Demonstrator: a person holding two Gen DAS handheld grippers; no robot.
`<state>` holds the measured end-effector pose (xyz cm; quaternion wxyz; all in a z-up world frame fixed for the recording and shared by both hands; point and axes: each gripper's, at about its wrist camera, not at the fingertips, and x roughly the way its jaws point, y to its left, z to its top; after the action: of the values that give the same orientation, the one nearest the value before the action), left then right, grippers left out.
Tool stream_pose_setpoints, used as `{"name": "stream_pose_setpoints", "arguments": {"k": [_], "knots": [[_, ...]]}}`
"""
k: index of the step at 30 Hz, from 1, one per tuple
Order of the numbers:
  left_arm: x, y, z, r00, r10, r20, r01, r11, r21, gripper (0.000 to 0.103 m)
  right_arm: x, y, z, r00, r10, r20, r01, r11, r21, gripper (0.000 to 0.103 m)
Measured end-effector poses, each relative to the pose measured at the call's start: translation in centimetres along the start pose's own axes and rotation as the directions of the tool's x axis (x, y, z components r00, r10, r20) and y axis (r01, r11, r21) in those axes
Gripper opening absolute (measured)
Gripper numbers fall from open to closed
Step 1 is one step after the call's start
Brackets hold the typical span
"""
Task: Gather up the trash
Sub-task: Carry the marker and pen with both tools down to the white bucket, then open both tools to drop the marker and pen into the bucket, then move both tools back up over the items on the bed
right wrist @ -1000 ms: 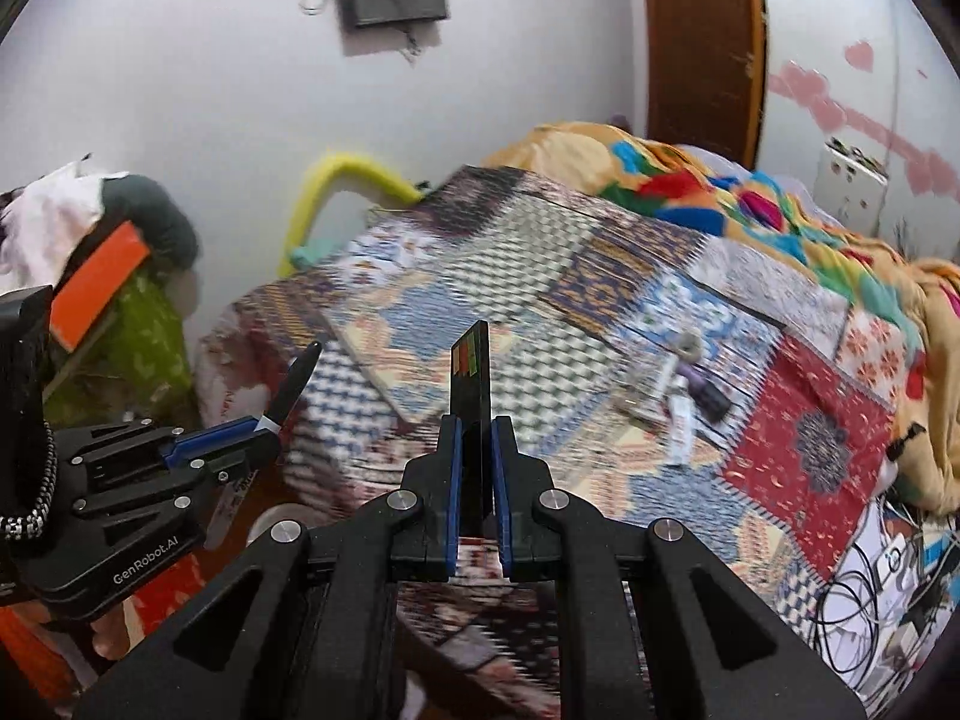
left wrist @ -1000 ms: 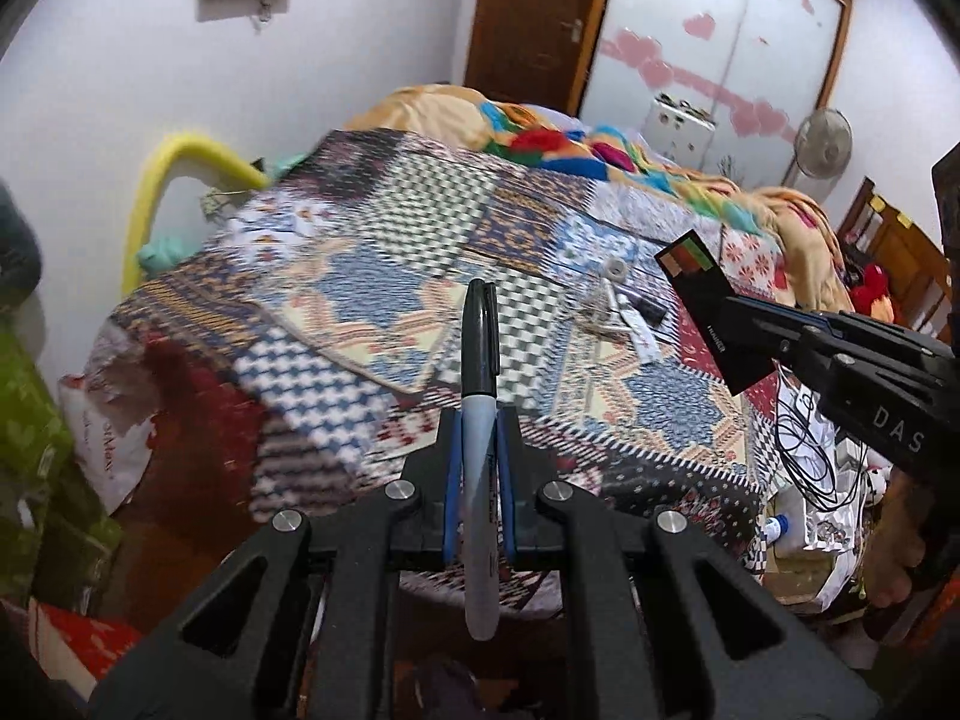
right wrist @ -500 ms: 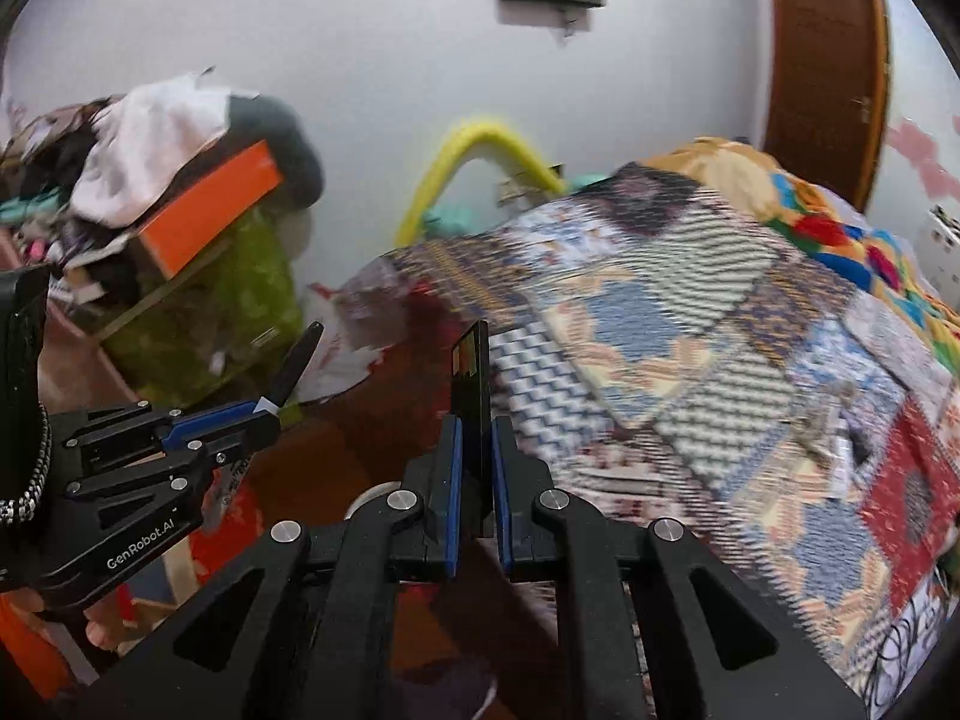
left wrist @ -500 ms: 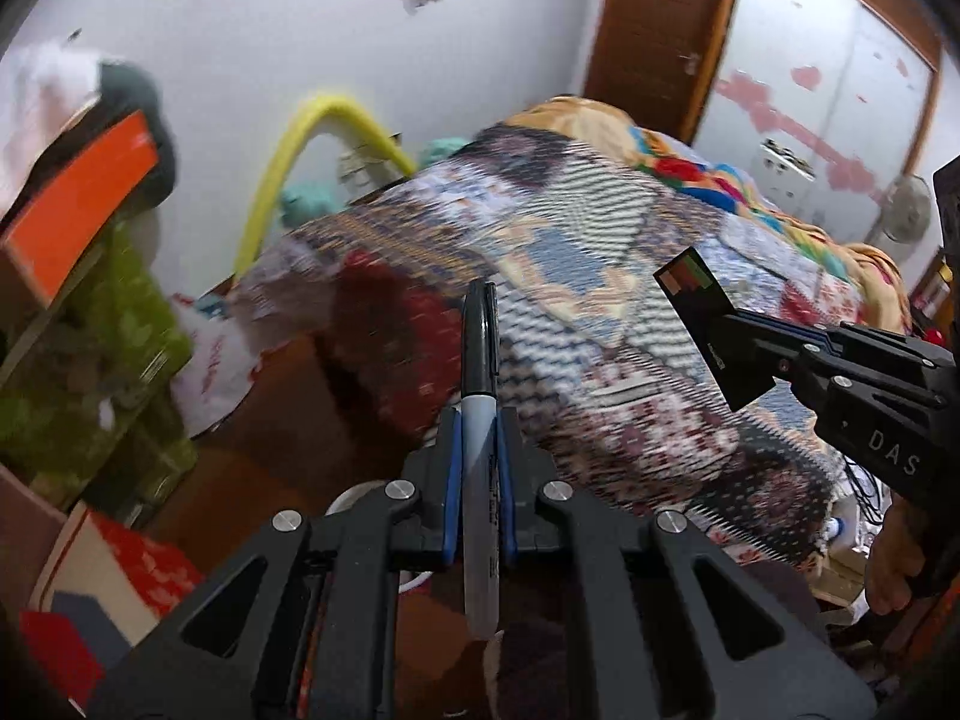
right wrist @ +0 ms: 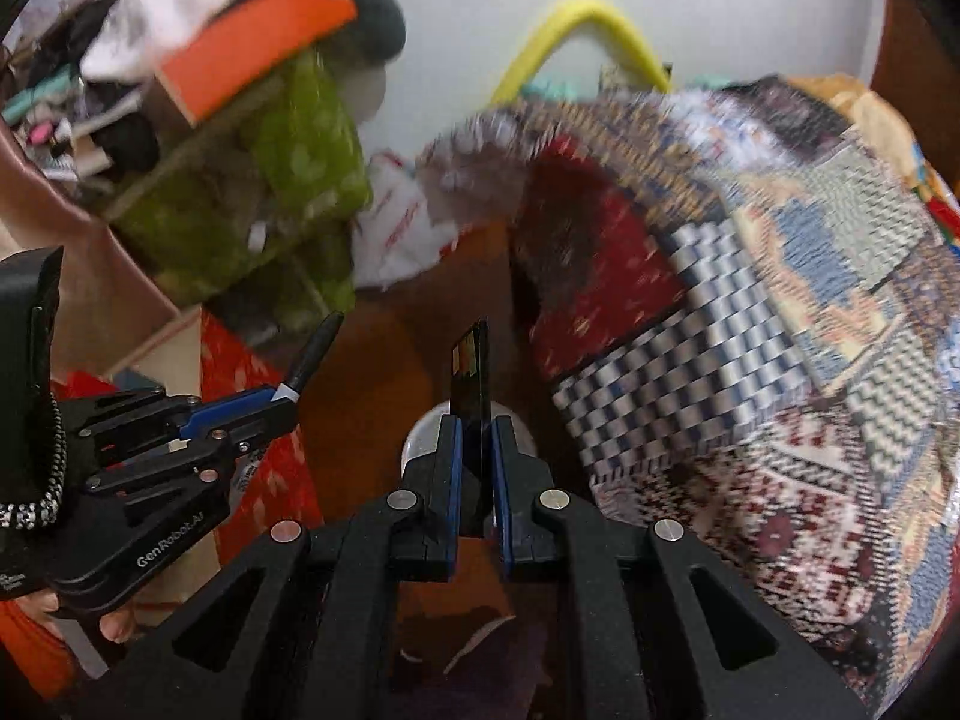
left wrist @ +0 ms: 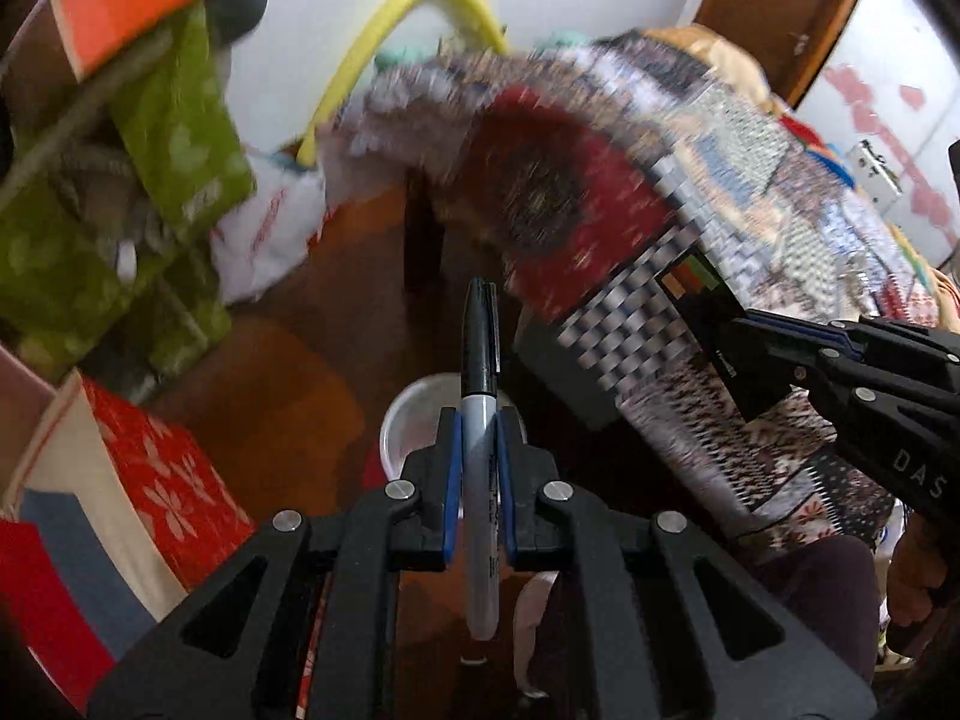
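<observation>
Trash rides in both grips above the floor beside the bed's (left wrist: pixel 738 180) near corner. Below sits a white bin (left wrist: pixel 414 420), half hidden by fingers. The right hand-held gripper (right wrist: pixel 477 450) clamps a flat black card (right wrist: pixel 471 372) edge-on; the left hand-held gripper (left wrist: pixel 480 450) clamps a marker (left wrist: pixel 480 360), long axis pointing forward over the rim. Motion blur smears the quilt.

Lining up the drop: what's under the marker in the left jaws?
A white bin stands on the brown floor below the marker. The left gripper covers its near rim; its contents are unreadable.
</observation>
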<state>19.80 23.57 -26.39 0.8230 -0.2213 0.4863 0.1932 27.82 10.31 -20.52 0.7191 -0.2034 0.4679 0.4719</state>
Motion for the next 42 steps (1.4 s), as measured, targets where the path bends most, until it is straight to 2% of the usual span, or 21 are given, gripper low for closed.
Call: {"name": "stream_pose_setpoints", "arguments": {"k": [7, 10, 14, 18, 21, 24, 30, 34, 42], "knots": [[7.2, 2.0, -0.9, 0.991, -0.015, -0.135, 0.006, 0.998, -0.063, 0.010, 7.3, -0.3, 0.3, 0.984, 0.049, -0.169, -0.050, 0.999, -0.004, 0.009], [9.5, 2.6, -1.0, 0.984, -0.016, -0.176, 0.002, 0.997, -0.081, 0.010, 9.4, -0.5, 0.5, 0.976, 0.060, -0.209, -0.061, 0.998, 0.002, 0.009], [11.6, 2.9, -0.5, 0.979, -0.023, -0.203, 0.003, 0.995, -0.100, 0.010, 11.4, -0.7, 1.1, 0.970, 0.076, -0.231, -0.076, 0.997, 0.011, 0.009], [12.0, 3.4, 0.3, 0.979, -0.042, -0.198, 0.015, 0.991, -0.134, 0.010, 12.2, -0.6, 1.9, 0.968, 0.103, -0.227, -0.100, 0.995, 0.025, 0.010], [12.3, 3.8, 0.8, 0.978, -0.035, -0.207, 0.001, 0.987, -0.162, 0.016, 12.7, -0.5, 2.2, 0.963, 0.103, -0.250, -0.102, 0.995, 0.017, 0.019], [11.9, 4.0, 0.7, 0.978, -0.033, -0.204, -0.004, 0.984, -0.176, 0.018, 12.1, -0.5, 2.2, 0.969, 0.088, -0.231, -0.088, 0.996, 0.009, 0.028], [9.2, 3.5, 0.7, 0.984, 0.000, -0.176, -0.026, 0.989, -0.146, 0.018, 9.3, -0.6, 1.8, 0.980, 0.070, -0.185, -0.075, 0.997, -0.020, 0.028], [6.3, 2.6, 0.8, 0.991, 0.014, -0.131, -0.031, 0.991, -0.127, 0.018, 6.8, -0.6, 1.6, 0.987, 0.061, -0.148, -0.066, 0.997, -0.032, 0.028], [-0.8, -0.4, 1.4, 1.000, 0.027, -0.010, -0.028, 0.997, -0.072, 0.019, -1.2, -0.9, 1.4, 1.000, 0.029, -0.003, -0.029, 0.999, -0.033, 0.028]]}}
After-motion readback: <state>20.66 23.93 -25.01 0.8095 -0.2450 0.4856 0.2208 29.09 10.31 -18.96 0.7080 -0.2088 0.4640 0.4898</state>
